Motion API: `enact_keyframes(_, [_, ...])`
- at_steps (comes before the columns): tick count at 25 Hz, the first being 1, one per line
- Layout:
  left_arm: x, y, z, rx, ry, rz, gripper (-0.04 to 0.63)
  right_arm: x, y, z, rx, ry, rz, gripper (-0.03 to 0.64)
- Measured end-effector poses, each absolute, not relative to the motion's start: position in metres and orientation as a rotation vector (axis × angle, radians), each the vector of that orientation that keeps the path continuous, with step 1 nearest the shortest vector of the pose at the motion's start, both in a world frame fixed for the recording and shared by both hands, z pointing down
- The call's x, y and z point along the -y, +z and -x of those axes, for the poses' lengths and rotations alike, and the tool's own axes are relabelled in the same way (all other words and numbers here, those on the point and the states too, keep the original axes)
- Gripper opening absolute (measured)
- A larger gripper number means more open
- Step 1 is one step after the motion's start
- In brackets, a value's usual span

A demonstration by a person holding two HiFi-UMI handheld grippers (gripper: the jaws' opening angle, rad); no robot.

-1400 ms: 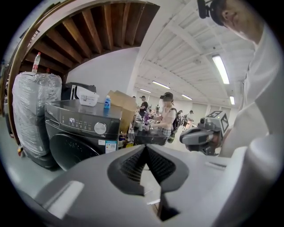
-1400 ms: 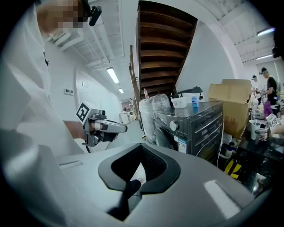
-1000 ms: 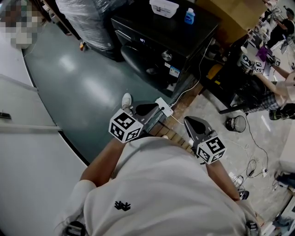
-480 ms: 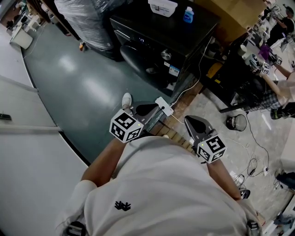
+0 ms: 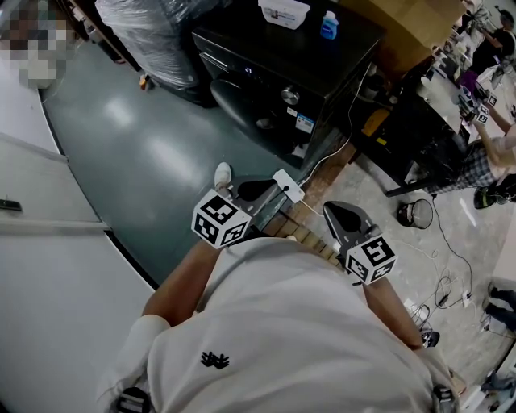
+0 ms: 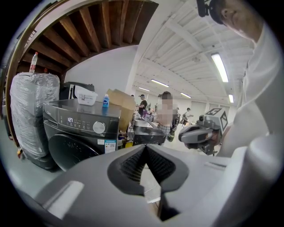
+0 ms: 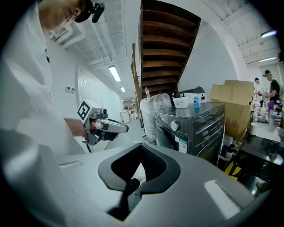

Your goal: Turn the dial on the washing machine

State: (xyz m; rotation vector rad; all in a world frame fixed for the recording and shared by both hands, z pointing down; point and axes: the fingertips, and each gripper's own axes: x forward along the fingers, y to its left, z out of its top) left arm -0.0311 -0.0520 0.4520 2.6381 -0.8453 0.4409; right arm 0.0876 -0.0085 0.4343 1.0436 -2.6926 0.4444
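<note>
The black front-loading washing machine [image 5: 274, 73] stands across the floor from me, its silver dial [image 5: 291, 97] on the front panel to the right of the lit display. The left gripper view shows the dial [image 6: 98, 127] small and far, and so does the right gripper view [image 7: 175, 125]. My left gripper [image 5: 260, 190] [image 6: 145, 146] is shut with nothing in it, held close to my chest. My right gripper [image 5: 340, 216] [image 7: 142, 146] is beside it, also shut and holding nothing. Both point toward the machine and are well short of it.
A white tub [image 5: 286, 12] and a blue bottle [image 5: 329, 28] sit on the machine's top. A plastic-wrapped bulk [image 5: 145, 32] stands to its left, a cardboard box [image 5: 411, 32] to its right. A white power strip [image 5: 287, 185] and cables lie on the floor near me. A person [image 5: 492, 153] works at the right.
Both grippers are where they were. Only the person at the right has shifted a little.
</note>
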Motion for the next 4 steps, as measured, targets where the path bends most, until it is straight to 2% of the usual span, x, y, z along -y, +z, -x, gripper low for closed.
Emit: enact_keyframes(4, [0.0530,0.4529,0.0326,0.845,0.445,-2.641,0.055,0.0084,0.4348,-0.0861,2.696,0.444,-1.045,0.002])
